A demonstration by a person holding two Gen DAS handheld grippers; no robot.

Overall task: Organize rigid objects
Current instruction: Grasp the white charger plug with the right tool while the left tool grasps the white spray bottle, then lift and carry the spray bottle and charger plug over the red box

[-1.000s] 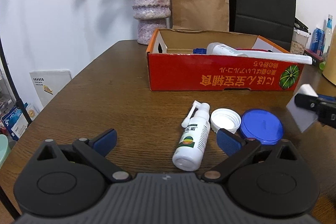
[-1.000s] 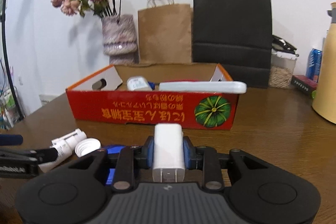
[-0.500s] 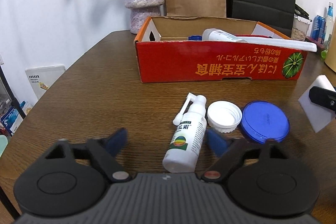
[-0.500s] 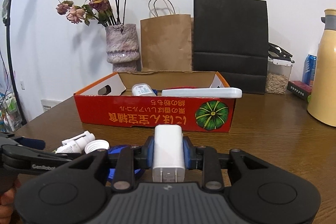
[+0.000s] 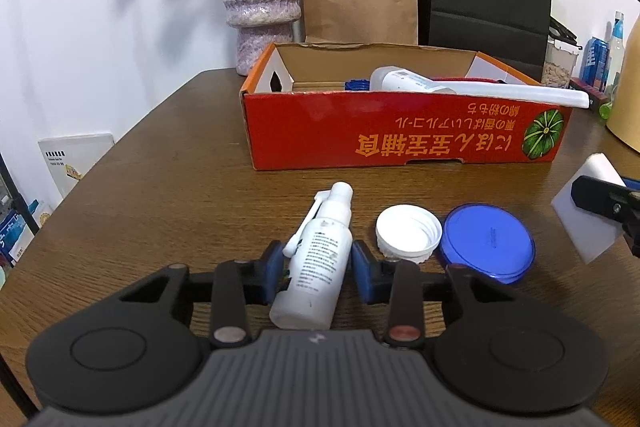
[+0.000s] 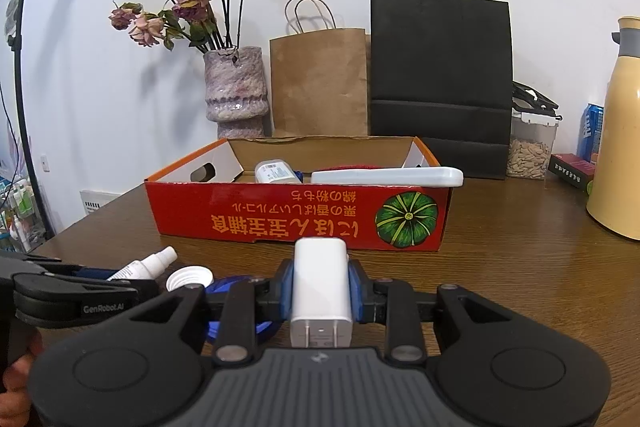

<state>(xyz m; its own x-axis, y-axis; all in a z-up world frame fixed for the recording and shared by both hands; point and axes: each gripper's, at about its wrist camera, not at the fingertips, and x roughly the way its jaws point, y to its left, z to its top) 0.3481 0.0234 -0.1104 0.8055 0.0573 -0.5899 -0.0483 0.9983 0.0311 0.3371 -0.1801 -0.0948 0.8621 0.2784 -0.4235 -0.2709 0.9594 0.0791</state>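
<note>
My left gripper (image 5: 318,269) has just closed its jaws on the white spray bottle (image 5: 316,261) lying on the table just before the red cardboard box (image 5: 400,137), so it looks ready to lift. My right gripper (image 6: 321,289) grips a white charger (image 6: 321,293). Beyond, the box holds a white bottle (image 5: 404,79) and a long white case (image 5: 520,91).

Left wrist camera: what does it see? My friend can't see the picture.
The left gripper is shut on a white spray bottle lying on a brown table. Beside it sit a white cap and a blue lid, with a red cardboard box behind.
</note>
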